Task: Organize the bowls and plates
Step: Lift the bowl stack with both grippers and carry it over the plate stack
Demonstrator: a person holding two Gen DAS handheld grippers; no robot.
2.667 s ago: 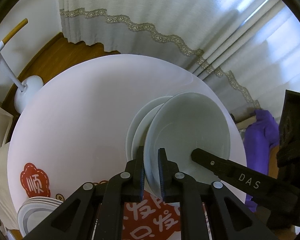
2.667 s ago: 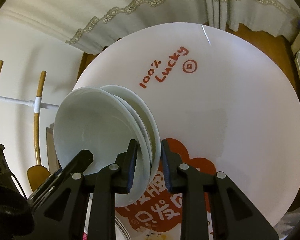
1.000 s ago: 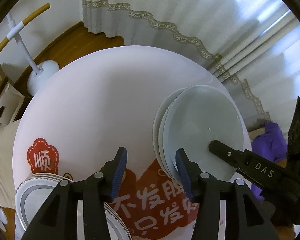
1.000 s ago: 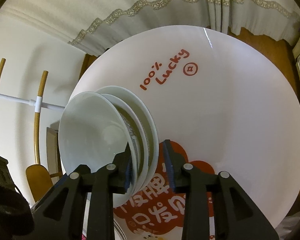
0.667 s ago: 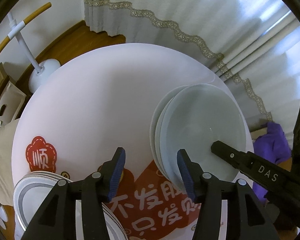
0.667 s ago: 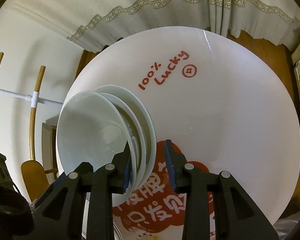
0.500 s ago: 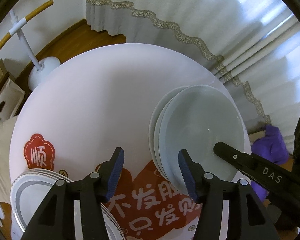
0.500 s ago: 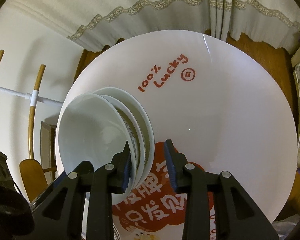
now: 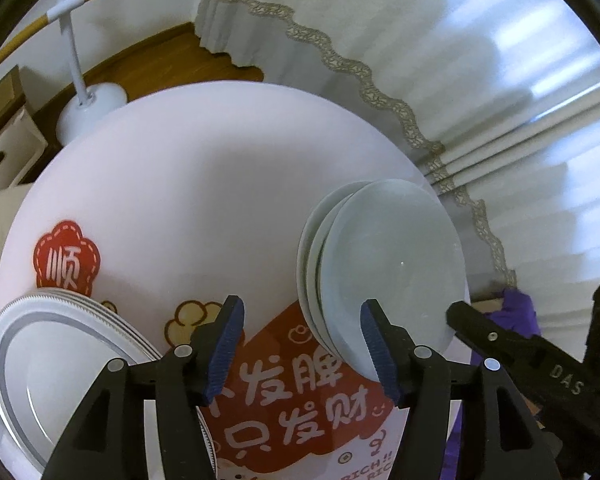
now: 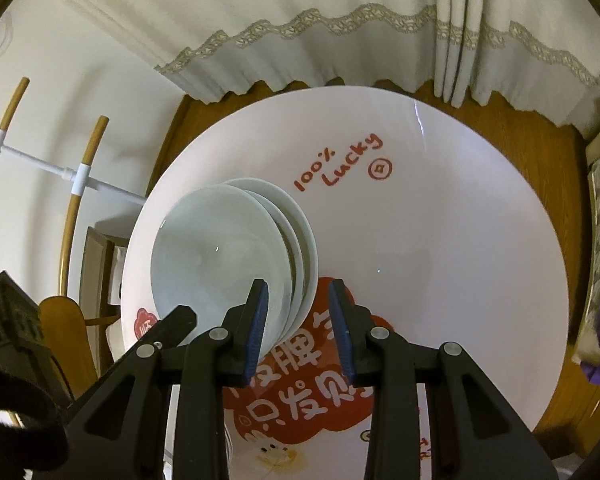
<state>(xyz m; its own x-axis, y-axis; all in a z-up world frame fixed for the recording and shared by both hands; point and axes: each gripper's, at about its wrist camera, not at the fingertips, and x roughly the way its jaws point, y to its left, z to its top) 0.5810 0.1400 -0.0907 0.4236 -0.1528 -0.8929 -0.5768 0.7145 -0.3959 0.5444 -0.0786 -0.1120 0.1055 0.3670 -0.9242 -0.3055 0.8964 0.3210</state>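
Three pale nested bowls (image 9: 384, 264) (image 10: 220, 256) sit on the round white table (image 9: 180, 184) (image 10: 440, 260), by its red printed patch. My left gripper (image 9: 302, 344) is open above that patch with nothing between its pads, and its right fingertip overlaps the bowls' near rim. My right gripper (image 10: 300, 320) is open above the bowls' rim: its left pad hangs over the top bowl, its right pad stands clear of the rims. One of its black fingers (image 9: 480, 332) shows in the left wrist view. A stack of grey-rimmed plates (image 9: 40, 380) lies at the table's near left edge.
A white stand with a round base (image 9: 88, 108) and wooden bars (image 10: 80, 184) is on the wood floor beyond the table. White curtains (image 10: 340, 20) hang behind. A purple cloth (image 9: 516, 312) and a wooden chair (image 10: 60, 320) lie off the table's sides.
My left gripper let go of the bowl rim, opened wide and drew back to the left. My right gripper loosened and rose off the bowls. The bowls stayed put.
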